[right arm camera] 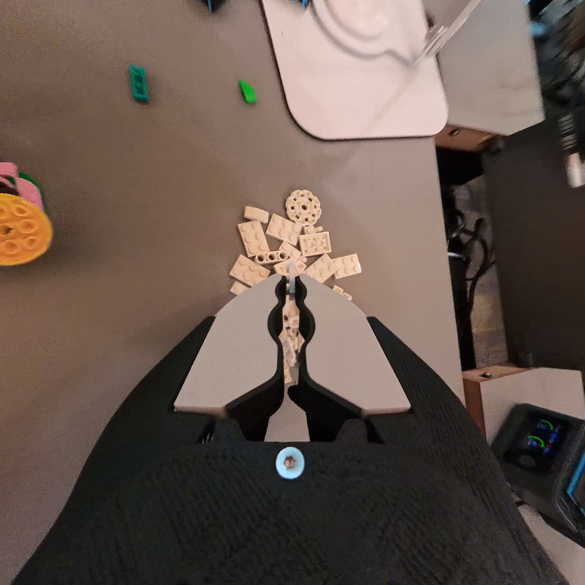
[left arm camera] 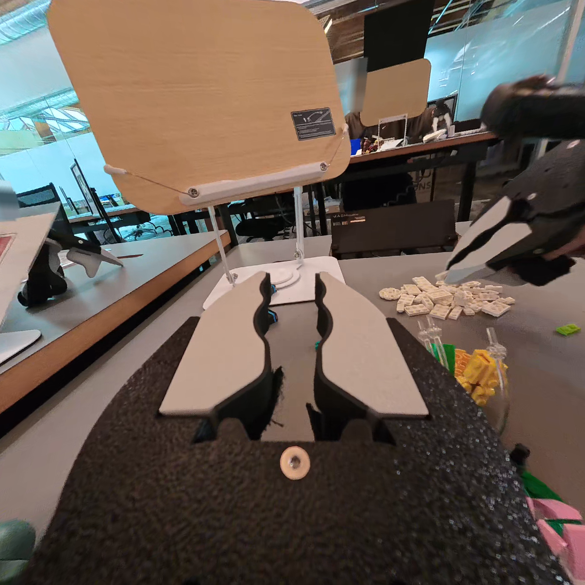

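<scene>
The right tool pinches a thin white piece edge-on over the white brick pile; so slim a hold could let it twist or drop. Left of the pile, the left tool stands narrow, holding nothing.

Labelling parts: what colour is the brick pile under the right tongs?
Cream-white, all of the brick pile; clearest in the right wrist view, just ahead of the right tongs.

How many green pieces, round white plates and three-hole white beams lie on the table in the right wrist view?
Dark green plate: 1
Bright green piece: 1
Round white plate: 1
Three-hole white beam: 1
Total: 4
</scene>
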Tool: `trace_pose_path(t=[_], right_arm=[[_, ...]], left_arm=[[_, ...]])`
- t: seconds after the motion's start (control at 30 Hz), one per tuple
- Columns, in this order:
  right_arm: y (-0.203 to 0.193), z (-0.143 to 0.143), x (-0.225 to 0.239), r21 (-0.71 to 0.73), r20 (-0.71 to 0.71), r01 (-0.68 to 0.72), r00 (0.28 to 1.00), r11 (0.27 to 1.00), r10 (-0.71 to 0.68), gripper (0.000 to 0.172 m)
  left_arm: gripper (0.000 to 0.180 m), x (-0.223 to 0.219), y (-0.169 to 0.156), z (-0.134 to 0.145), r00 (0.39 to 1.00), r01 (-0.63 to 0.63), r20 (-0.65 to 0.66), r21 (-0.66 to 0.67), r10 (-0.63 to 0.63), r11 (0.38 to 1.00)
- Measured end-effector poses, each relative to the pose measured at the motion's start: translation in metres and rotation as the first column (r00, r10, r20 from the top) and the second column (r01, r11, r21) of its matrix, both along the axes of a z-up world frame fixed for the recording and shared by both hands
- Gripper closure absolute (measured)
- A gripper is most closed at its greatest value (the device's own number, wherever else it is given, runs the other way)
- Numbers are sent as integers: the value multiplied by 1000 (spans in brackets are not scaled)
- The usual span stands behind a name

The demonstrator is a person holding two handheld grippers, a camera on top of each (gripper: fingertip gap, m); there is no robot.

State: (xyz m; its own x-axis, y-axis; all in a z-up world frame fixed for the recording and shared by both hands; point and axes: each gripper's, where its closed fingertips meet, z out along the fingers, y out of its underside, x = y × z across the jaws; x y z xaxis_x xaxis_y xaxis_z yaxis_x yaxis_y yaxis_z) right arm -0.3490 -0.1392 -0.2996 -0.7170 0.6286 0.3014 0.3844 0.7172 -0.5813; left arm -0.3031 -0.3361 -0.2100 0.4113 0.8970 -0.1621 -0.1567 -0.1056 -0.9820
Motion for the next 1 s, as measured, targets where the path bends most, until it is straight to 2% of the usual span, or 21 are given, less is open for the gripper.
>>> trace_pose_path(t=[0.17,0.3,0.4,0.47,0.53,0.6,0.73,0.8,0.87,1.0], right_arm=[[1,-12,-16,57,94,17,995,998,-22,168],[-4,-14,-16,65,149,15,989,998,-25,159],[1,-4,-15,87,102,22,994,996,-30,155],[-1,11,-4,28,79,17,997,999,-19,154],[-8,26,22,-53,61,-37,997,998,40,153],[-10,29,64,-90,104,-110,987,990,119,153],[-12,10,164,-147,261,-240,926,960,272,152],[-19,1,205,-183,286,-311,891,933,353,153],[-24,-7,227,-164,249,-352,889,922,384,153],[-37,-18,246,-201,239,-329,897,923,372,153]], left_arm=[[155,0,3,0,1000,18,14,17,-19,1000],[155,2,8,1,1000,29,0,-8,-29,1000],[155,2,8,0,999,41,12,1,-41,999],[155,1,8,-1,998,50,25,14,-50,999],[155,1,9,-1,998,60,31,26,-60,998],[155,2,11,0,997,77,29,33,-78,997],[156,5,19,0,994,103,26,16,-104,994],[156,6,22,0,993,117,23,6,-117,993],[156,8,25,-1,992,126,22,0,-126,992],[157,9,28,-2,990,141,25,-8,-141,990]])
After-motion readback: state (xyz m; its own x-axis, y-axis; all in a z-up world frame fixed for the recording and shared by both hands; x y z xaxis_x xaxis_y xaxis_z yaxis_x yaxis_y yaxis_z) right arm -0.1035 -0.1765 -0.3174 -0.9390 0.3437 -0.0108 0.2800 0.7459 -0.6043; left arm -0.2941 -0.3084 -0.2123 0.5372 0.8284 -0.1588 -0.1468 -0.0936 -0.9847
